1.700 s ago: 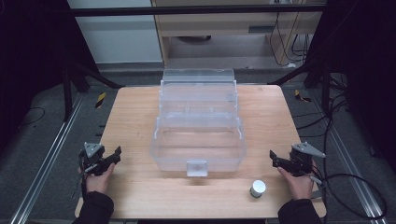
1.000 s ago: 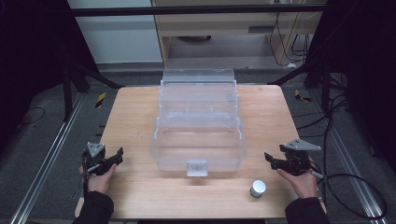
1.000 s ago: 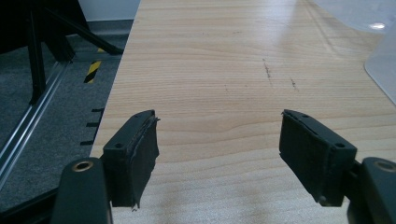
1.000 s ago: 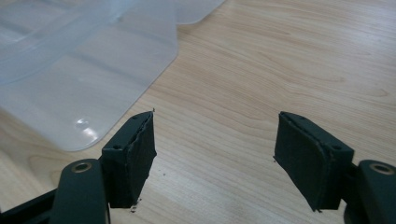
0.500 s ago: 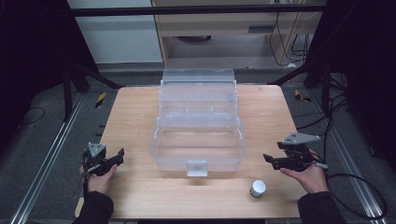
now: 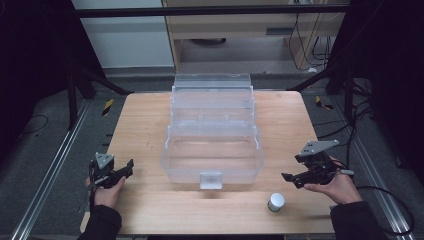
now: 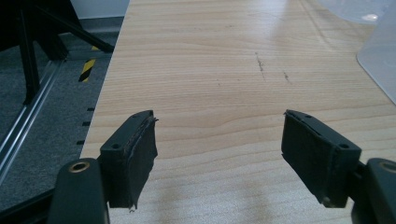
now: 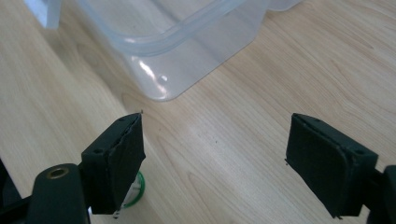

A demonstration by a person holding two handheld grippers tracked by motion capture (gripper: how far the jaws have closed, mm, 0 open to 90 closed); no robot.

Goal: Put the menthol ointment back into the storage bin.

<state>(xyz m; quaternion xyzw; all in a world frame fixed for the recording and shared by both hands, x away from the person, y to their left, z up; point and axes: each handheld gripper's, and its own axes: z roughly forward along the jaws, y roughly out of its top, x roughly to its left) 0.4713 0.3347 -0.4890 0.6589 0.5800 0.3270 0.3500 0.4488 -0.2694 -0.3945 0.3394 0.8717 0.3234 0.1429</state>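
**Right gripper near small capped jar – knock-over risk**

Right gripper (image 6: 292, 179) has its jaws wide apart, nothing between them, held above the table (image 6: 145, 125) at about 4 o'clock of the clear bin (image 6: 212, 150). Left gripper (image 6: 125, 170) is also spread and empty, resting at the bin's 8 o'clock, well apart from everything. The small jar (image 6: 275, 201) stands upright near the front edge, at roughly 7 o'clock from the right gripper; in the right gripper view its green rim (image 8: 138, 186) peeks out beside the left-hand jaw. Judgement: the jar is off-centre of the jaws, so a careless descent could clip and topple it, or roll it off the table edge. The bin's corner is near too; swinging wide may bump it.
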